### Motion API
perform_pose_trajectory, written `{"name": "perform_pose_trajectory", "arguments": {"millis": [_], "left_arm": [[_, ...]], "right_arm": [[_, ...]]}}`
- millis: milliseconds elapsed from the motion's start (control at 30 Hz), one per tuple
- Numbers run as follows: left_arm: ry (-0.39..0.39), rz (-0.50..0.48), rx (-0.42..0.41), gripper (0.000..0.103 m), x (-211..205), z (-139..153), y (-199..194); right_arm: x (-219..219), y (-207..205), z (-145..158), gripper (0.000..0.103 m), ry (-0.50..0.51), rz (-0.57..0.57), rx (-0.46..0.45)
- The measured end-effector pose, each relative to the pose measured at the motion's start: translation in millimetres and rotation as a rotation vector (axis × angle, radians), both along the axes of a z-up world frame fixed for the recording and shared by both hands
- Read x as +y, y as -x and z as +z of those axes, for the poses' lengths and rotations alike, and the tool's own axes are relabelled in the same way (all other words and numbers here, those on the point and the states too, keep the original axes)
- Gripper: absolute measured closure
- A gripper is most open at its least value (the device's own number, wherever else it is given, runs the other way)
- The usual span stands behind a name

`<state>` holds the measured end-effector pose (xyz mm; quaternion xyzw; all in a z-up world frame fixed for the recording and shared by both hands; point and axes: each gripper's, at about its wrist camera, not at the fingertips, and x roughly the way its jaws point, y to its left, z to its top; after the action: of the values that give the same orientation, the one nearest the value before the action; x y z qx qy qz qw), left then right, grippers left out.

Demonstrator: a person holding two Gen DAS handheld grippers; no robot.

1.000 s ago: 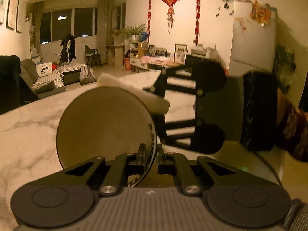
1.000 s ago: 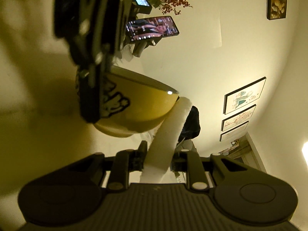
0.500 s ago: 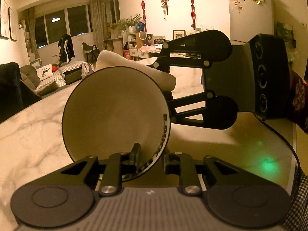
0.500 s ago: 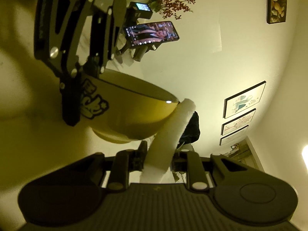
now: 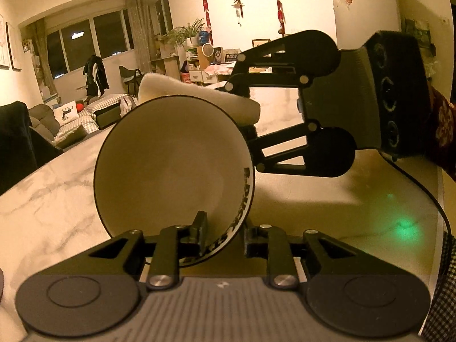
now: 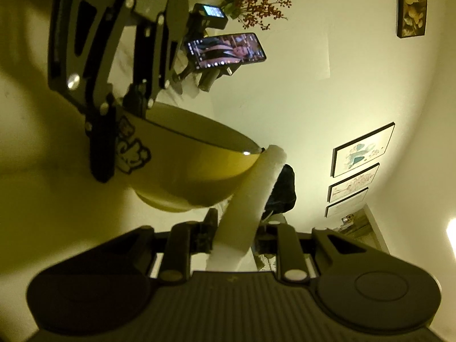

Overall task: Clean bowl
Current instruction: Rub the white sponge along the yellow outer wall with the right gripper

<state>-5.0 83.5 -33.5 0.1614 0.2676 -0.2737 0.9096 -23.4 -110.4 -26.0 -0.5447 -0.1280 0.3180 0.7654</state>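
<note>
Left gripper (image 5: 223,235): jaws had just been opening; the bowl rim stood between them, the left finger (image 5: 199,225) inside the bowl, the right finger clear of the wall.
Bowl (image 5: 171,168): tipped on edge above the marble table (image 5: 51,199), mouth facing the left camera, lettered wall to the right.
Right gripper (image 6: 236,235): pinched a white sponge (image 6: 250,196).
Sponge: long axis ran forward from the jaws; its far end touched the bowl rim.
</note>
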Motion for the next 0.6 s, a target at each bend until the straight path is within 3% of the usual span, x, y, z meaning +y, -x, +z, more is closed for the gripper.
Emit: {"name": "perform_pose_trajectory", "arguments": {"millis": [267,500,600], "left_arm": [[0.007,0.004,0.007,0.075,2.5,3.1,-5.0],[0.011,0.005,0.010,0.075,4.1,4.7,-7.8],[0.012,0.006,0.011,0.074,3.7,5.9,-8.4]], "right_arm": [[3.2,-7.6,-11.2,0.079,0.076,-0.030,0.050],[2.7,1.7,3.3,0.079,-0.034,0.008,-0.024],[1.8,1.3,1.5,0.079,-0.019,0.007,-0.014]]}}
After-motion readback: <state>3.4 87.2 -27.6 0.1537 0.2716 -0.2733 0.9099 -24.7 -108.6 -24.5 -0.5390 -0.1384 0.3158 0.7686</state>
